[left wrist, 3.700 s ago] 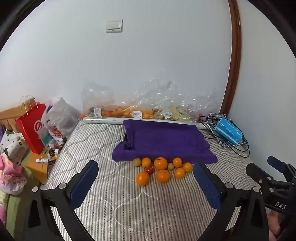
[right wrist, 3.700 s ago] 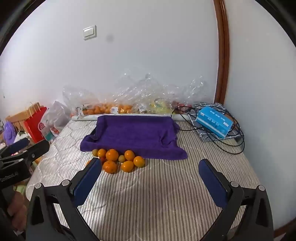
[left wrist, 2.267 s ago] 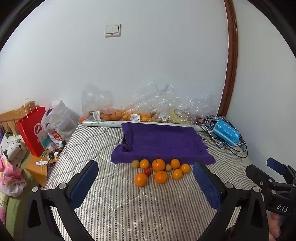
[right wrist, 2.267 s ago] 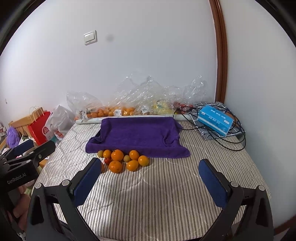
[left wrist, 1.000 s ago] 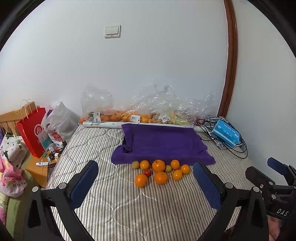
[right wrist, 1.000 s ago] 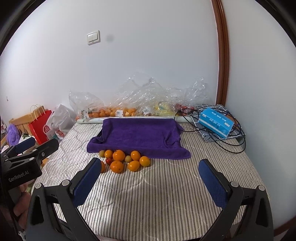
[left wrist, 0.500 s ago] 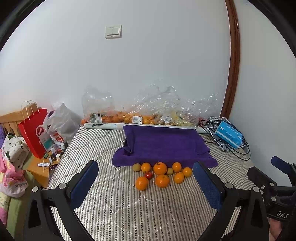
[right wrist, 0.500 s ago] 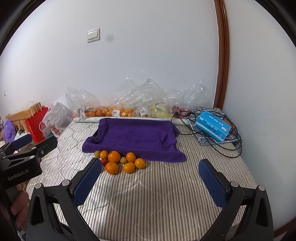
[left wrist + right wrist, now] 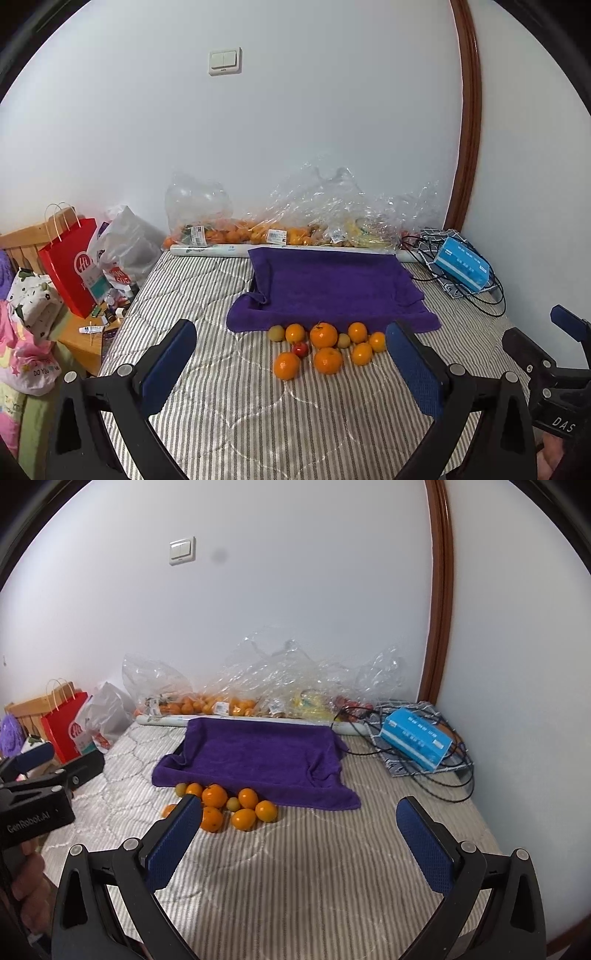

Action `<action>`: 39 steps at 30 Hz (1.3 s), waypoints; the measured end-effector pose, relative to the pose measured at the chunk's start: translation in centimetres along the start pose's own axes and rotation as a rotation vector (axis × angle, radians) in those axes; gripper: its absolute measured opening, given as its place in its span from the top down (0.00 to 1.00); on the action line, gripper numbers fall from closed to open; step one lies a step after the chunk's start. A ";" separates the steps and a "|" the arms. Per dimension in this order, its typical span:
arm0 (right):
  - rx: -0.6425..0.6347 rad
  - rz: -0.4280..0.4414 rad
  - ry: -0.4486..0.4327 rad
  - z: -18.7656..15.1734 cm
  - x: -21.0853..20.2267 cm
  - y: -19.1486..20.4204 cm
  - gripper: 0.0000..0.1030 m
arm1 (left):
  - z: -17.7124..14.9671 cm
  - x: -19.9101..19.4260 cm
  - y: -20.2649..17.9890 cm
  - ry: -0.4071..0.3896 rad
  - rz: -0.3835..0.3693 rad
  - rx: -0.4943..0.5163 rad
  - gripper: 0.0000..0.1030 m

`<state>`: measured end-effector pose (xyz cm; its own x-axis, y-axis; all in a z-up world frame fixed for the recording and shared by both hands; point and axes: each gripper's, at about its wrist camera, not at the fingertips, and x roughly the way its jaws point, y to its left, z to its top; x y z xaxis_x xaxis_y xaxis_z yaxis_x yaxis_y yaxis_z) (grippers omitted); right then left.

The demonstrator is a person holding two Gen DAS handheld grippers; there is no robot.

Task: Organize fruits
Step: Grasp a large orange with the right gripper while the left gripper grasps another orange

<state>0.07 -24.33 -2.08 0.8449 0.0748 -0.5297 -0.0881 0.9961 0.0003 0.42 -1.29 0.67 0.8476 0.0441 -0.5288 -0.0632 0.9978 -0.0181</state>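
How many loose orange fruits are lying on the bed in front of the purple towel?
6, clustered at the purple towel's near edge: three along it, one right, then three nearer... correction: two nearer, plus one front-left, making 7.

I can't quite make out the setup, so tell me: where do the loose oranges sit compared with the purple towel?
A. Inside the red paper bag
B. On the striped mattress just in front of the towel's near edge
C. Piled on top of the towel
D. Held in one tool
B: the loose oranges lie on the striped mattress along the near edge of the purple towel, and nothing rests on the towel.
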 end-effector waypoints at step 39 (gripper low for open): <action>0.052 0.224 0.306 -4.8 23.9 3.6 0.52 | -4.6 19.2 9.4 0.257 -0.009 -0.079 0.08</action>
<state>17.45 -19.15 -18.81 0.6107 0.2812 -0.7403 -0.2189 0.9583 0.1835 13.71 8.68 -13.56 0.6875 0.0119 -0.7261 -0.1061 0.9908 -0.0843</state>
